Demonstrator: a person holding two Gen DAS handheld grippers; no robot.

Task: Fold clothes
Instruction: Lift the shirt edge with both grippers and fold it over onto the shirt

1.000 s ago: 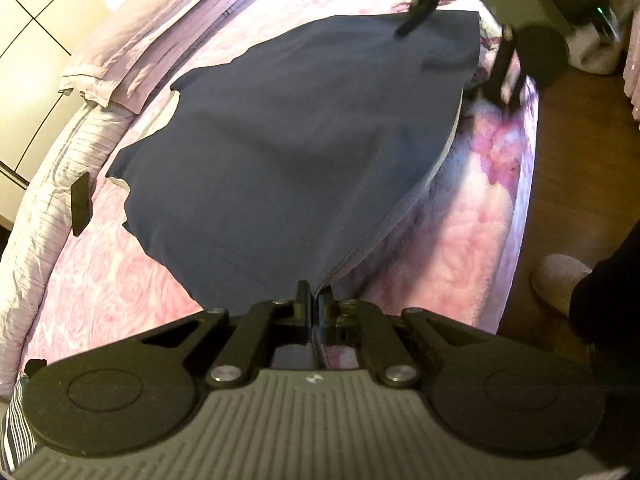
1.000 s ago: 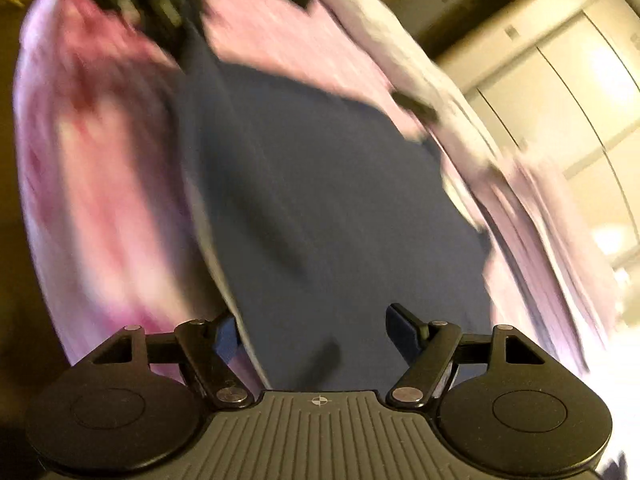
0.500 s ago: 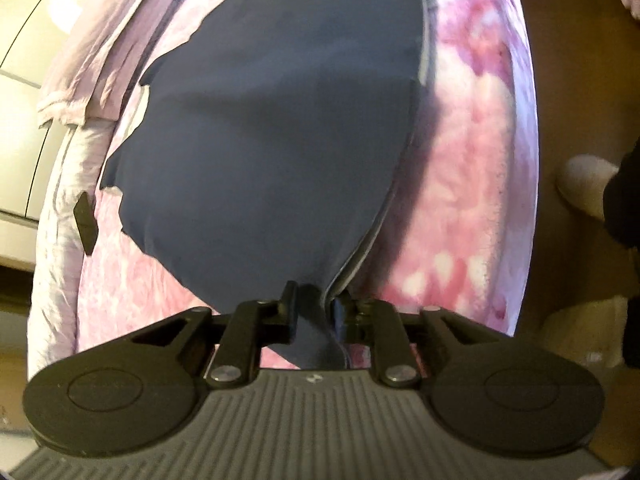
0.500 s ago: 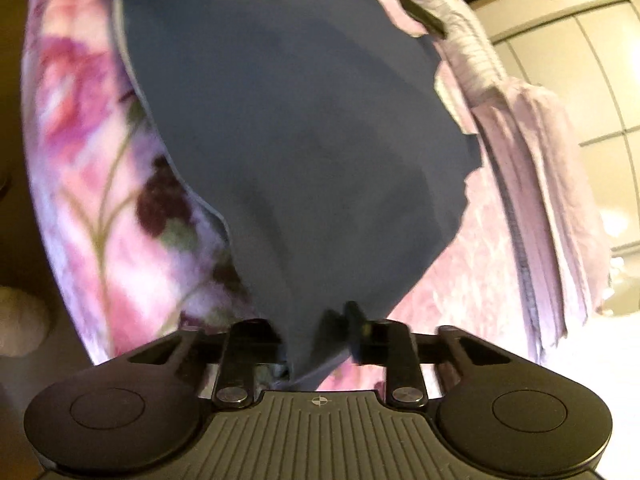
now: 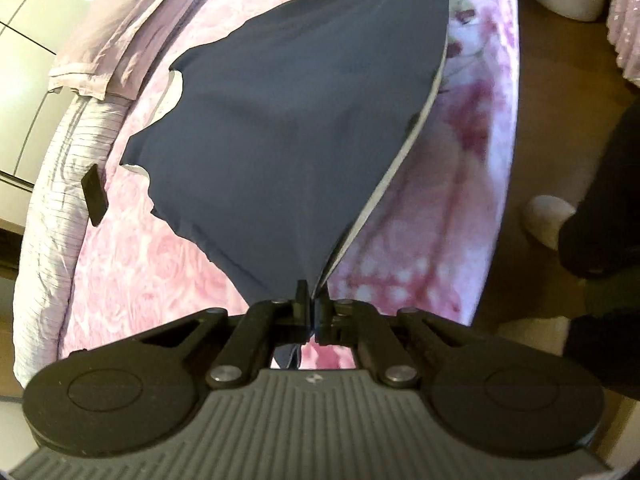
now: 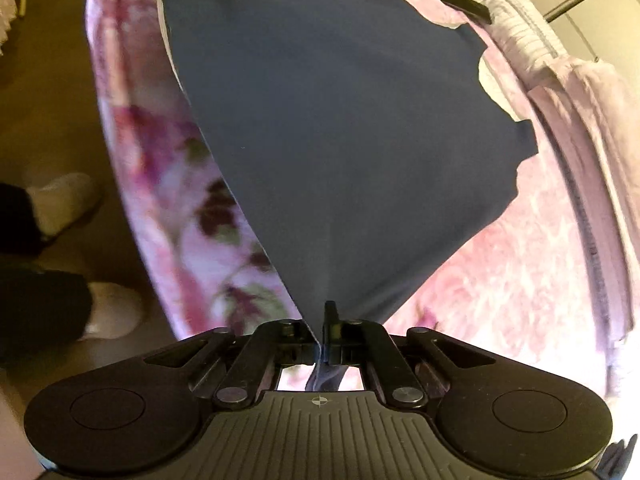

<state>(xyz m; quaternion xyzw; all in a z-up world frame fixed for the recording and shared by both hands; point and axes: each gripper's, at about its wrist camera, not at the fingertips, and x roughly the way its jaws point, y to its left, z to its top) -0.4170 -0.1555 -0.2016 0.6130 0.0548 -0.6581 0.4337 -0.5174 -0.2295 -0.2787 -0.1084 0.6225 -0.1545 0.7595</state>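
Shirt, dark blue, lies across the pink bed, near edge lifted taut. Right gripper, wide open a sec ago, now pinches one corner; left gripper pinches the other. Both corners held, so prob ready to fold.

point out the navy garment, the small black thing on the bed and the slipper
navy garment (image 5: 288, 128), left wrist view, middle of the spread cloth
small black thing (image 5: 94, 189), left wrist view, its flat face near the bed's far edge
slipper (image 5: 546, 220), left wrist view, the toe
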